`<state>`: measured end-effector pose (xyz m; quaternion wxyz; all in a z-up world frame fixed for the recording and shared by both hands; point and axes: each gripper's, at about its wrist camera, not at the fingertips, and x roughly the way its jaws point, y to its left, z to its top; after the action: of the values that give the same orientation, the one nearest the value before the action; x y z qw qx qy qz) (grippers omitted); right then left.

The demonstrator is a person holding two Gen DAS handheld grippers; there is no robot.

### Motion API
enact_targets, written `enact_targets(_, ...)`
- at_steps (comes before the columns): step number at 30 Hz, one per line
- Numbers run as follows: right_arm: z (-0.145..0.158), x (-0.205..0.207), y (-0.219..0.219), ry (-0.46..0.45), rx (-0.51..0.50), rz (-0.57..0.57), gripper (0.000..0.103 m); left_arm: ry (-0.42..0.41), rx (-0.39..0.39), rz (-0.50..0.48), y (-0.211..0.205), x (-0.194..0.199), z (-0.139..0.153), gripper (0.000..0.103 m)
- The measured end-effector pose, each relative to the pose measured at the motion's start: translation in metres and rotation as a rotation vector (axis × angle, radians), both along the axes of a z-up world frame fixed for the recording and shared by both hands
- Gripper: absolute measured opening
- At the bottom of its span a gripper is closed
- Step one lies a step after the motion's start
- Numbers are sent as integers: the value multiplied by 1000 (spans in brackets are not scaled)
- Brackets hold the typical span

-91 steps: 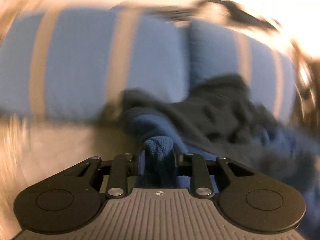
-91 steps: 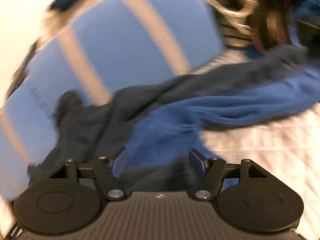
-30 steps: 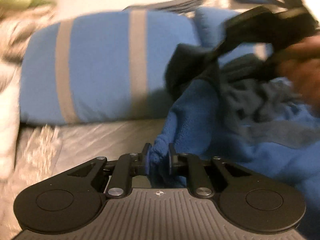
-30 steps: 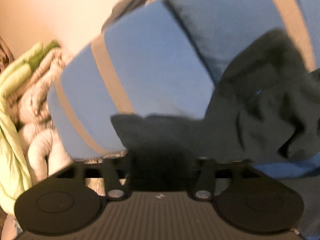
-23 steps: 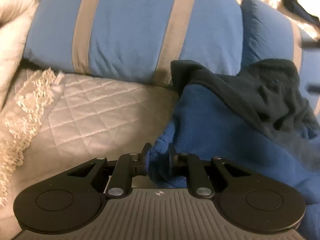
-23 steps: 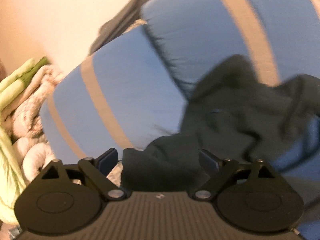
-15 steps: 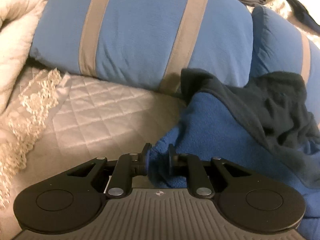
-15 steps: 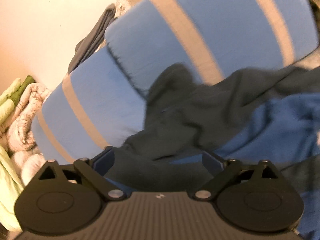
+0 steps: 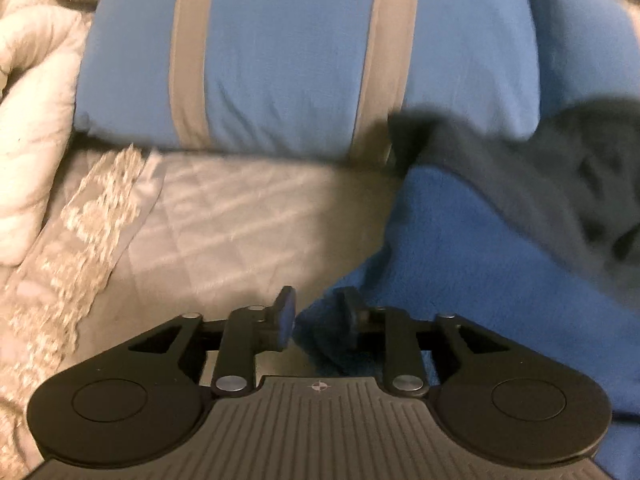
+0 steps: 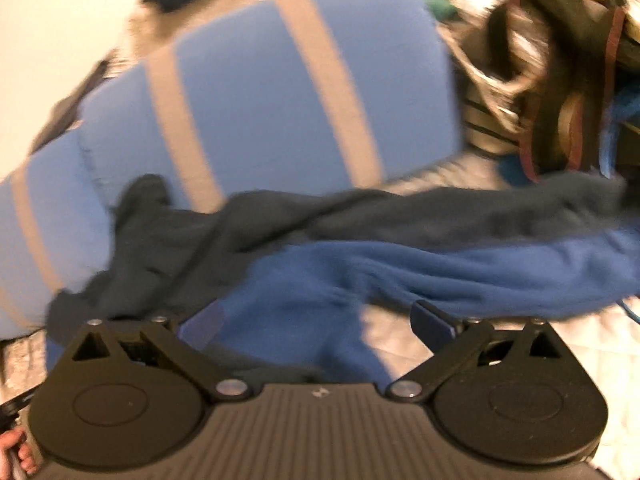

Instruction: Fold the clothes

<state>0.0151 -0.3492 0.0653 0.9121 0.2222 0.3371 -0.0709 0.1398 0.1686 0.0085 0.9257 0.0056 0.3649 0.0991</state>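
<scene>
Sprawled on the quilted bed (image 9: 224, 240) against striped pillows (image 9: 288, 52): blue fleece (image 10: 420, 268), long axis running left to right. Left gripper (image 9: 316, 318) nearest its edge, jaws slightly parted around a fold, gripping nothing firmly. Right gripper (image 10: 316, 320) wide open above the middle, empty.

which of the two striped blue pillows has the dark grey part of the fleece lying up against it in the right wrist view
The near-left pillow, cut off by the frame's left edge. The dark grey fabric bunches against it; the larger pillow sits above and behind.
</scene>
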Motion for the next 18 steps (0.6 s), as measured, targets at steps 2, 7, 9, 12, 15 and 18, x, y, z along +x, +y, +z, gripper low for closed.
enact_targets(2,-8,-5,-21,26,45,-44,103,-32,35,57,-1,-10,11,54)
enact_targets(7,-22,-16,-49,65,116,-136,103,-165,108,131,-17,-40,49,71)
enact_targets(9,-27,-22,-54,59,116,-161,103,-196,55,99,-25,-47,58,72)
enact_targets(12,-33,-25,-63,41,101,-198,103,-222,-15,25,-41,-52,66,73)
enact_targets(15,-41,-25,-77,26,129,-261,103,-233,-51,-57,-54,-54,65,74)
enact_targets(18,-53,-25,-96,7,204,-334,101,-217,-78,-139,-61,-53,59,74)
